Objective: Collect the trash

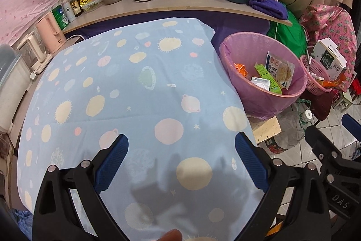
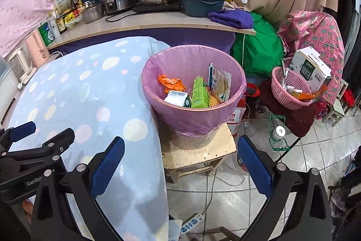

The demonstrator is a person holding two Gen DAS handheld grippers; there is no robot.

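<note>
A pink-lined trash bin (image 1: 291, 95) (image 2: 191, 119) stands on a small wooden stool (image 2: 200, 156) to the right of the table. Inside it lie an orange wrapper (image 2: 171, 82), a green carton (image 2: 199, 94), a white-green carton (image 2: 177, 99) and a noodle packet (image 2: 222, 83). My left gripper (image 1: 181, 162) is open and empty above the blue patterned tablecloth (image 1: 135, 94). My right gripper (image 2: 180, 167) is open and empty, held in front of the bin over the table's right edge. The right gripper shows at the right edge of the left wrist view (image 1: 334, 150).
A counter (image 2: 158, 19) behind holds pots, a rice cooker, bottles and stacked dishes. A pink basket (image 2: 291, 92), a white box (image 2: 313, 69) and a green bag (image 2: 257, 53) crowd the floor at right. A power strip (image 2: 191, 223) and cords lie on the tiles.
</note>
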